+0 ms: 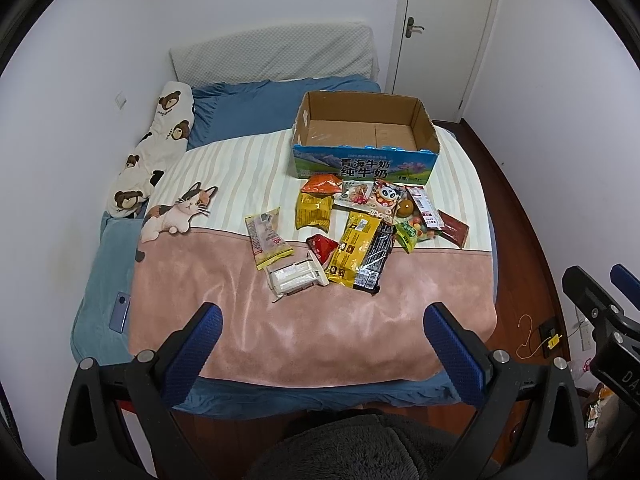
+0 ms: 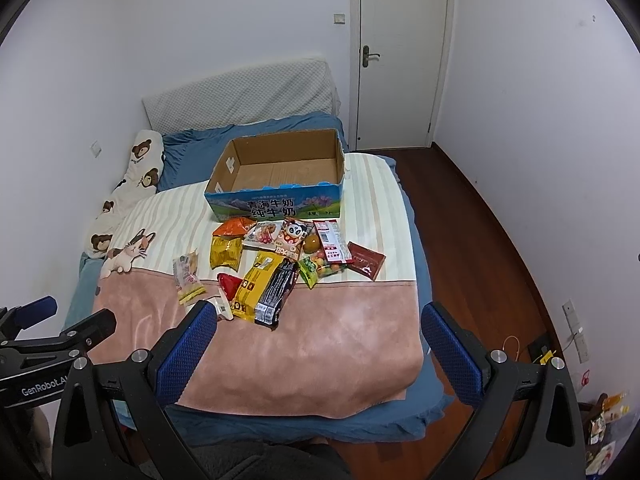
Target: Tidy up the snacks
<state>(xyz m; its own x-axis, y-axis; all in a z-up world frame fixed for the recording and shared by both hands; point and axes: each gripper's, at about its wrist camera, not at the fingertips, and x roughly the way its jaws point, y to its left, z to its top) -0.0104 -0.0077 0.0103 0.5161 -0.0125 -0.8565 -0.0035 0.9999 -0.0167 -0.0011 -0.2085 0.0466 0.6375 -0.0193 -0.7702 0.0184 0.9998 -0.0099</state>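
Observation:
An empty open cardboard box (image 1: 362,130) with a blue printed front stands on the bed; it also shows in the right wrist view (image 2: 280,172). Several snack packets lie in a loose pile in front of it: a yellow-and-black bag (image 1: 356,250) (image 2: 260,286), a white packet (image 1: 294,278), a pale packet (image 1: 266,236) (image 2: 187,276), a panda packet (image 1: 386,198) (image 2: 294,238), a dark red sachet (image 1: 452,228) (image 2: 366,260). My left gripper (image 1: 322,344) is open and empty above the bed's near edge. My right gripper (image 2: 318,344) is open and empty, likewise short of the pile.
The snacks lie on a pink and striped blanket (image 1: 320,328) over a blue bed. A bear-print pillow (image 1: 160,140) lies at the left, a phone (image 1: 120,312) at the bed's left edge. A white door (image 2: 400,52) and wooden floor (image 2: 480,240) are to the right.

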